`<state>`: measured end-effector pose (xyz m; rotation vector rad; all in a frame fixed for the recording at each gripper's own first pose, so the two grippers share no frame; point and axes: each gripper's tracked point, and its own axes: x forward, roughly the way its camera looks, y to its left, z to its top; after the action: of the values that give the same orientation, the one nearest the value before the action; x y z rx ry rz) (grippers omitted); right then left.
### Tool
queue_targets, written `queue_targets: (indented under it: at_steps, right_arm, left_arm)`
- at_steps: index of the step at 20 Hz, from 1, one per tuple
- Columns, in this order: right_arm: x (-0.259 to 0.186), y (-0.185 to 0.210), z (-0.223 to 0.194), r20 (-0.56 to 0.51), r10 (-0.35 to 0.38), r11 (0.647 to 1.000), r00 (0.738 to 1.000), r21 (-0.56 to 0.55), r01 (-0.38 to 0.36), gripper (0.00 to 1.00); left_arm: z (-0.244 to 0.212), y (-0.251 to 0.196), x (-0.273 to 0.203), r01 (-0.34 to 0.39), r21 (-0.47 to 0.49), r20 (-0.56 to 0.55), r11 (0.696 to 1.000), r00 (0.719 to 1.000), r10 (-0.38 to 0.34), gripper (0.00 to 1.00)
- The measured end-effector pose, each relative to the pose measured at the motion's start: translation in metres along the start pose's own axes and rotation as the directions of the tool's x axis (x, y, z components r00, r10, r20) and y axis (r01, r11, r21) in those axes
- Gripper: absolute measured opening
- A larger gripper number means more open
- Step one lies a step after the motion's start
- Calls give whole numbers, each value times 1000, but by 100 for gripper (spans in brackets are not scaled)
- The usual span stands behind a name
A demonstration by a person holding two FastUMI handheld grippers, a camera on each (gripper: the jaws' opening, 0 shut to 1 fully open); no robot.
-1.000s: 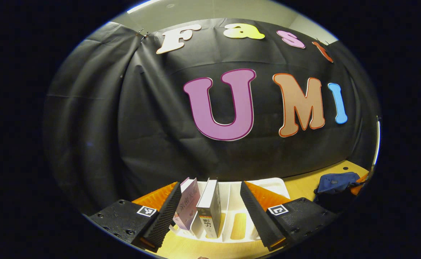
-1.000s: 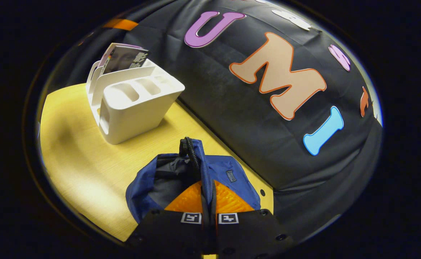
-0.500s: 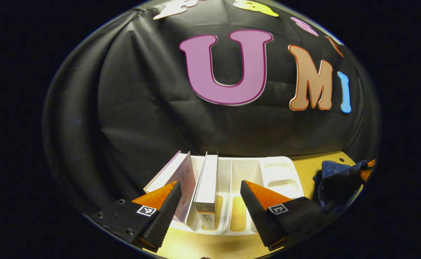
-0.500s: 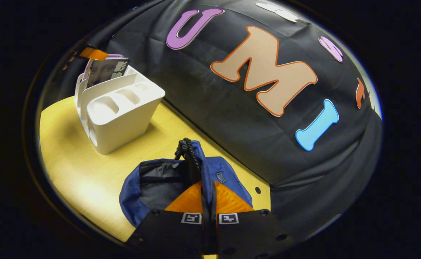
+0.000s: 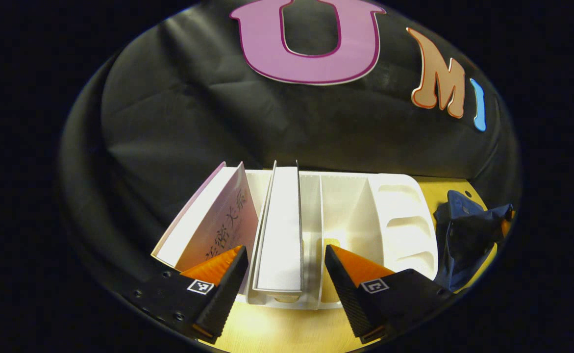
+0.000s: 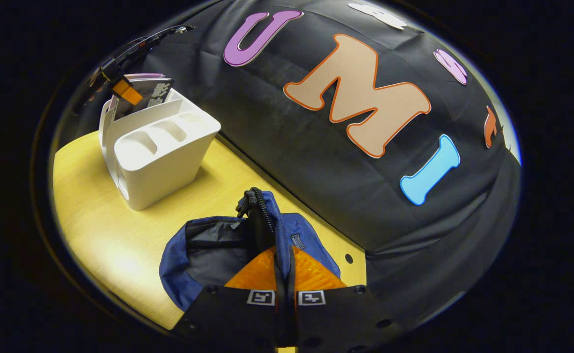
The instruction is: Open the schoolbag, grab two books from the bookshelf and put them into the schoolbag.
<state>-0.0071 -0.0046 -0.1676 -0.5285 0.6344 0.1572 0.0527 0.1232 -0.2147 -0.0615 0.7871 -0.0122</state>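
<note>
Reaching down over the white bookshelf (image 5: 404,215), the left gripper (image 5: 284,279) has its two fingers spread wide, one on each side of the white book (image 5: 282,240). That book stands up straight in a slot. Just to its left, the pink book (image 5: 218,230) leans over to the left. Neither finger touches a book yet.

To grab the white book well, I think the gripper should go a bit lower, so the fingers reach well past its top edge, and then squeeze. The left finger sits very near the pink book, so it must slide between the two books and not push on the leaning one. After that, lifting straight up should get the book out of the slot.

The right gripper (image 6: 285,274) is pressed together, pinching the top edge of the blue schoolbag (image 6: 193,255). The bag sits on the yellow table (image 6: 110,235), to the right of the shelf, and its mouth looks open.
</note>
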Motion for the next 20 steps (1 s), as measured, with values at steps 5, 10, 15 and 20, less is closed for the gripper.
queue_targets:
  at_steps: [5, 10, 15, 20]
  right_arm:
    - [0, -1, 0, 1, 2, 1000, 1000, 2, -2, 3]
    - [-1, 2, -2, 6, 7, 1000, 1000, 3, -7, 2]
    - [-2, 2, -1, 11, 10, 1000, 1000, 1, -10, 3]
    - [-2, 0, -3, 16, 13, 1000, 1000, -3, -13, 3]
  left_arm:
    - [-10, 4, 9, -13, 11, -55, 1000, 998, 14, 67]
    - [-17, 1, 10, -1, -12, -79, 1000, 997, 0, 39]
    - [-4, -2, 2, 0, -44, -36, 999, 999, -2, 33]
    - [38, -1, -25, 5, -71, 63, 997, 998, -1, 31]
